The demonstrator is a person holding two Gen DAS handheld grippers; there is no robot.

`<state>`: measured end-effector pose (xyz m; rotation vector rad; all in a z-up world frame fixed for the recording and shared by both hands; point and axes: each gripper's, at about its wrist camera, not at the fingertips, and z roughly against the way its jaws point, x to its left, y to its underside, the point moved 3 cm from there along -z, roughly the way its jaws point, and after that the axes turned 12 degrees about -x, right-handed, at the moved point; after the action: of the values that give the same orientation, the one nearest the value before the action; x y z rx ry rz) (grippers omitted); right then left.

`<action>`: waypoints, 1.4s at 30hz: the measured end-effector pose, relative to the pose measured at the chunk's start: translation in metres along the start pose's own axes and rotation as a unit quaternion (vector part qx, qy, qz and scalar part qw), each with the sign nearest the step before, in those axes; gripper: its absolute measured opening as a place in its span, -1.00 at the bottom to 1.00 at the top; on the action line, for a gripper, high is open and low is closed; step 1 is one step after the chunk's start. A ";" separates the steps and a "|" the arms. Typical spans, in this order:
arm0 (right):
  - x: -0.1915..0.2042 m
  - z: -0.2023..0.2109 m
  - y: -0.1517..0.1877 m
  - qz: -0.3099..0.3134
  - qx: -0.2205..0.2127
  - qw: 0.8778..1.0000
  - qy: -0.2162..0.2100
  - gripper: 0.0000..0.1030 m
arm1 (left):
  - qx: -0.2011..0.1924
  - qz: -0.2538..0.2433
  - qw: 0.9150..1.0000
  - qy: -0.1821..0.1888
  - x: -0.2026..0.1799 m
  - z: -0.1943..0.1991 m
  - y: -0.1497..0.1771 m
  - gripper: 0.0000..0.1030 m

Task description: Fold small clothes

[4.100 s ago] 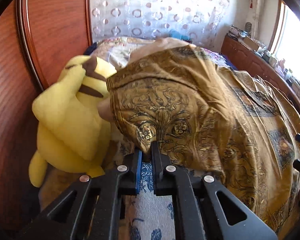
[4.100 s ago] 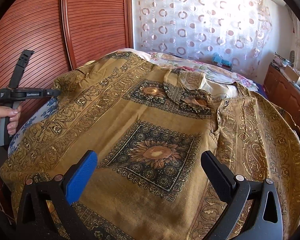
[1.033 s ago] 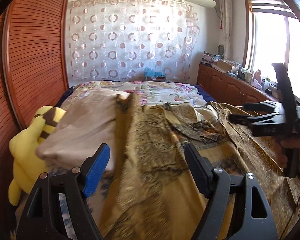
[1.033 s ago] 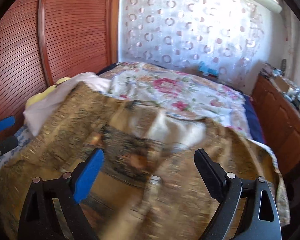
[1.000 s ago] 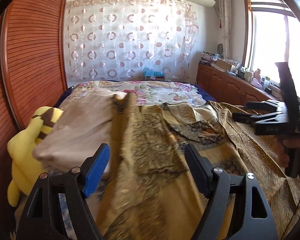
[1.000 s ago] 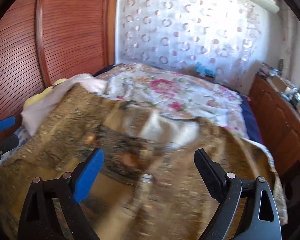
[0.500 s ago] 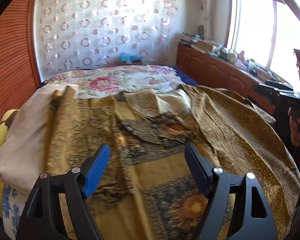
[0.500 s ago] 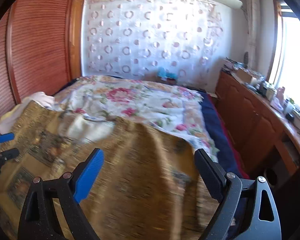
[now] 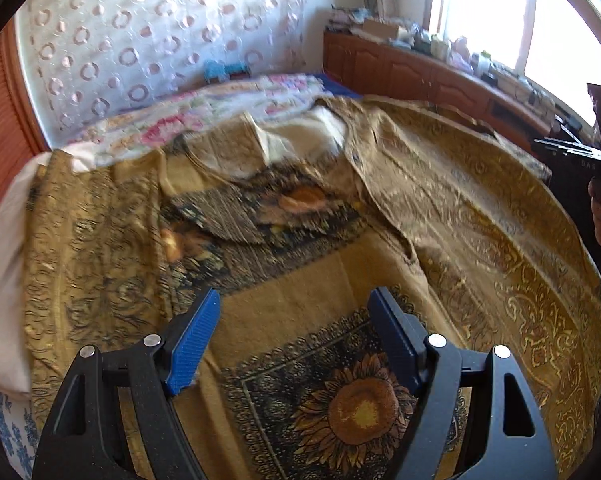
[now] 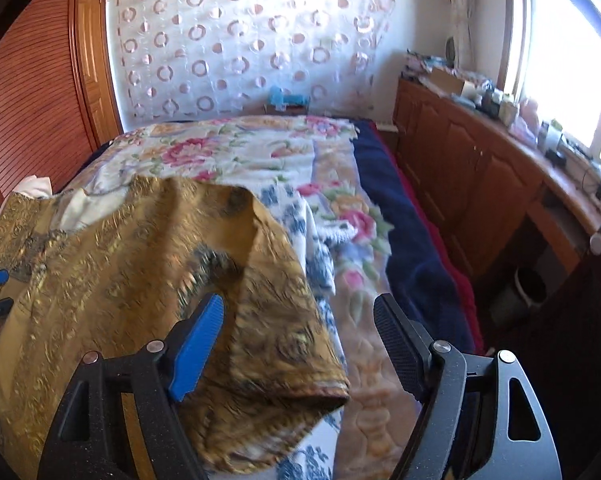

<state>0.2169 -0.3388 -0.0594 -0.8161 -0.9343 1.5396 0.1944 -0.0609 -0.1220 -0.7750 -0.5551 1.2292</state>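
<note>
Both tools, left tool (image 9: 294, 334) and right tool (image 10: 300, 332), gape empty over gold garment (image 9: 440, 208) on floral bedspread (image 10: 260, 148).

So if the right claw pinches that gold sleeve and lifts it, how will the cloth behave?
Probably floppy: the sleeve already drapes in soft folds over the bed, so it should hang and sag from a single pinch. It looks thin and light, yet it belongs to the big shirt, which would likely drag along. The right claw is open, gripping nothing.
</note>
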 end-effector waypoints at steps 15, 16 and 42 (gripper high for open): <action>-0.035 0.030 0.009 -0.013 0.037 0.999 -0.027 0.32 | 0.008 -0.021 1.000 0.002 -0.011 0.002 -0.001 0.69; -0.036 0.031 0.009 -0.014 0.039 0.999 -0.029 0.28 | 0.008 -0.021 1.000 0.002 -0.010 0.000 -0.001 0.69; 0.070 0.072 -0.083 0.023 -0.064 0.982 -0.178 -0.84 | -0.094 0.035 0.995 0.019 0.023 0.043 -0.037 0.70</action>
<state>0.1787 -0.2724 0.0462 -0.6658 -1.2938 1.7129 0.1918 -0.0345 -0.0669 -0.9803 -0.6228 1.2353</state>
